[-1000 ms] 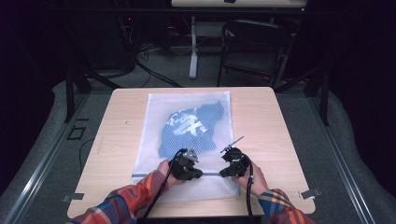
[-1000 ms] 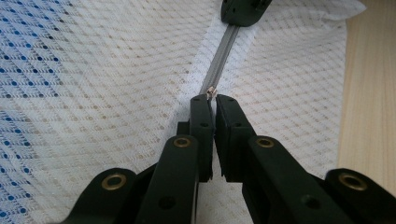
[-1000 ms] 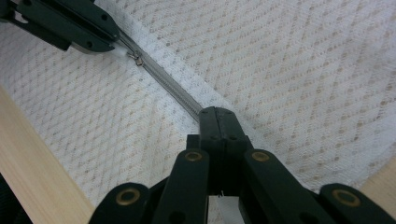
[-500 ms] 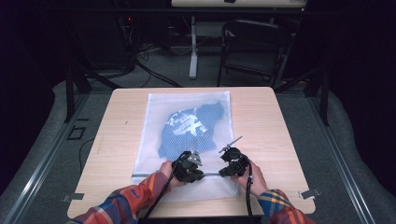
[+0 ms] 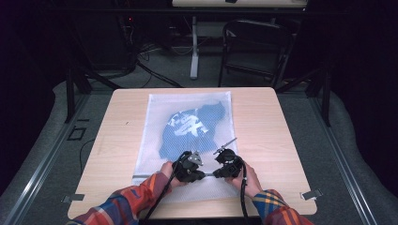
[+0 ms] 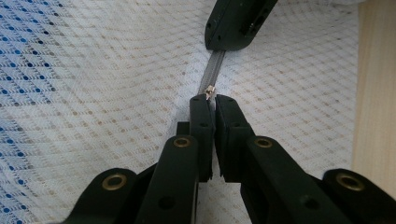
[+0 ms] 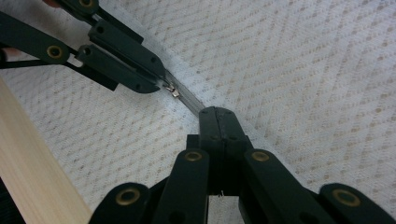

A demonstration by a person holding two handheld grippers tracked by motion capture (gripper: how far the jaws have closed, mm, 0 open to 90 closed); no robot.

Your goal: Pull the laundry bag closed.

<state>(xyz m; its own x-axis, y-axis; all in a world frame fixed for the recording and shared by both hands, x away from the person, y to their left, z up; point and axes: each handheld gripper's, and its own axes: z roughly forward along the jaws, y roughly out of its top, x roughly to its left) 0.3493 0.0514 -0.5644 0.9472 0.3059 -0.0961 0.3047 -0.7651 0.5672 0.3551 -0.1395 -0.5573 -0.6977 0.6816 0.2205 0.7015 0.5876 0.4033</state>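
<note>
A white mesh bag (image 5: 187,105) lies flat on the wooden table (image 5: 272,136) with a blue printed garment (image 5: 187,131) inside it. A grey zipper (image 6: 215,63) runs along the bag's near end. My left gripper (image 6: 214,100) is shut on the small metal zipper pull (image 6: 209,91), and its jaws have just closed tighter on it. My right gripper (image 7: 215,112) is shut on the zipper tape (image 7: 189,100), a short way from the pull (image 7: 173,90). In the high view the left gripper (image 5: 202,174) and right gripper (image 5: 217,173) point at each other, tips nearly meeting.
The table's near edge (image 7: 32,163) runs close beside the bag's zipper end. Beyond the far side of the table stand a dark folding chair (image 5: 256,44) and a white desk leg (image 5: 193,47), with cables on the floor.
</note>
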